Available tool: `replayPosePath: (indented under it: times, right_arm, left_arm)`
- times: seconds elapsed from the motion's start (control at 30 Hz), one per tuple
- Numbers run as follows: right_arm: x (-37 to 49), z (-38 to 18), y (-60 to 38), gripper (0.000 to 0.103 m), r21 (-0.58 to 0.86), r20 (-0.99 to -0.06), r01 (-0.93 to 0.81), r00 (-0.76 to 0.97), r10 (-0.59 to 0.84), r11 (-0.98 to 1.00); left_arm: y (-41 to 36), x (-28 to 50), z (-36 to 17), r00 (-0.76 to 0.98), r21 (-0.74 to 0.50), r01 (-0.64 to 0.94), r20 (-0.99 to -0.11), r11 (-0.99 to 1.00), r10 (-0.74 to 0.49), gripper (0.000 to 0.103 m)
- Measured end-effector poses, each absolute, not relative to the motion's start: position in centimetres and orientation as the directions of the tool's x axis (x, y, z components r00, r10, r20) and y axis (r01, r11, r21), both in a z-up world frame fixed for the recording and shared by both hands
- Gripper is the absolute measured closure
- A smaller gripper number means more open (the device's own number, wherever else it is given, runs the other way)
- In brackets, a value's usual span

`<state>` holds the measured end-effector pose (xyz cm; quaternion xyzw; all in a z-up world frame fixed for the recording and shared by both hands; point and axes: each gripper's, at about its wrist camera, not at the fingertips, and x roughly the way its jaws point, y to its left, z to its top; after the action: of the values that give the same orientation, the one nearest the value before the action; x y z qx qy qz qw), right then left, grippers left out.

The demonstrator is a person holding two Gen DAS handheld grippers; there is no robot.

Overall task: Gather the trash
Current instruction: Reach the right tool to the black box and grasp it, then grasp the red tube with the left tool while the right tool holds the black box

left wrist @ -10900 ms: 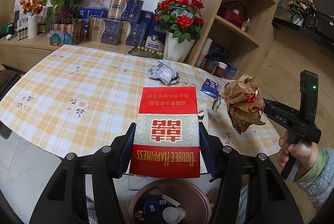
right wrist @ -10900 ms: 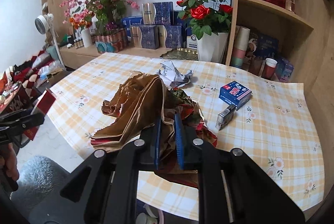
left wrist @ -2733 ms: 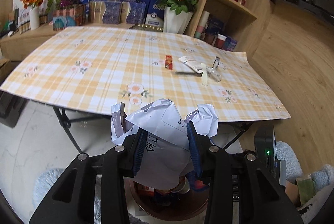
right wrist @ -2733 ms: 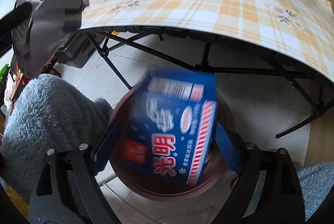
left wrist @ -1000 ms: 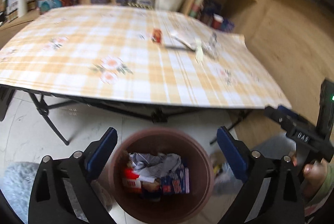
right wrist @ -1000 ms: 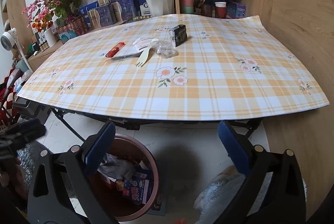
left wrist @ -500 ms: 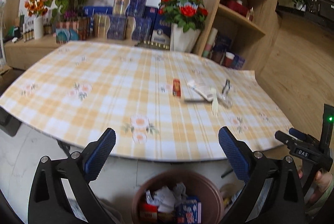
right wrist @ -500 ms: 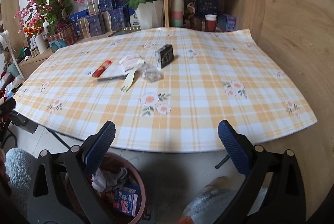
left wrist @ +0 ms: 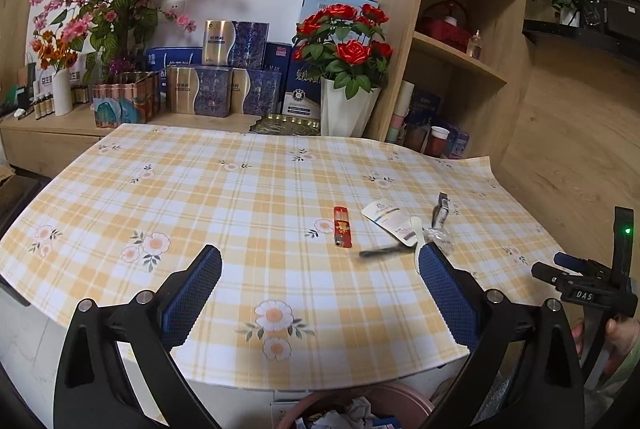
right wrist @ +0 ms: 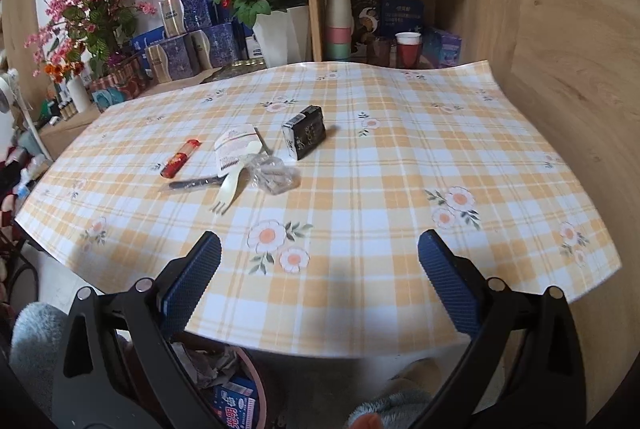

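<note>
Both grippers hang over the near edge of the table (left wrist: 200, 189). The left gripper (left wrist: 320, 269) has its jaws wide apart and holds nothing. The right gripper (right wrist: 319, 259) has its jaws wide apart too, and it is empty.

The trash sits together on the checked cloth, well ahead of both grippers. A red lighter (right wrist: 180, 157) lies on the left. Just beside it is a white packet (right wrist: 232, 145) with a pale fork (right wrist: 234, 181) lying across it. A dark pen (right wrist: 196, 183) touches the fork. A crumpled clear wrapper (right wrist: 274, 173) lies against the fork too. A black box (right wrist: 305, 131) sits just behind the wrapper.

The bin (right wrist: 256, 381) stands on the floor under the table edge. It has paper and a blue box (right wrist: 236, 405) inside.

A pot of red roses (left wrist: 344, 49) stands behind the table.
</note>
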<state>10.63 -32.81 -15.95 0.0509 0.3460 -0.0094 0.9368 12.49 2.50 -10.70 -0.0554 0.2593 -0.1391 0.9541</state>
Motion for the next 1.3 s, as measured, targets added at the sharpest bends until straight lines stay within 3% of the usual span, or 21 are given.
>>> replayPosePath:
  times: [0.33, 0.77, 0.93, 1.0, 1.07, 1.3]
  right_arm:
    - [18.4, -15.8, -34.5, 0.006, 0.053, -0.658, 0.073, 0.753, -0.020, 0.996]
    - [31.8, -19.4, -32.3, 0.008, 0.161, -0.729, 0.145, 0.685, 0.019, 0.976]
    - [33.9, -21.6, -32.5, 0.023, 0.227, -0.783, 0.202, 0.620, 0.055, 0.953]
    - [33.8, -22.1, -32.6, 0.063, 0.234, -0.794, 0.209, 0.604, 0.063, 0.949]
    - [33.3, -22.5, -33.3, 0.085, 0.259, -0.792, 0.216, 0.605, 0.079, 0.942]
    - [29.9, -20.8, -35.4, 0.089, 0.335, -0.712, 0.206, 0.694, 0.104, 0.920]
  left_arm:
    - [2.4, 16.5, -12.0, 0.814, -0.176, 0.209, -0.514, 0.962, -0.271, 0.006]
    - [0.6, 21.1, -14.5, 0.767, -0.186, 0.203, -0.580, 0.961, -0.274, 0.007]
    - [-1.2, 23.5, -15.4, 0.724, -0.201, 0.243, -0.613, 0.949, -0.316, 0.007]
    - [-2.2, 24.5, -16.0, 0.706, -0.204, 0.263, -0.626, 0.943, -0.332, 0.009]
    - [-3.1, 25.6, -16.6, 0.682, -0.208, 0.279, -0.644, 0.938, -0.346, 0.020]
    - [-6.6, 29.9, -19.2, 0.611, -0.179, 0.310, -0.715, 0.934, -0.340, 0.051]
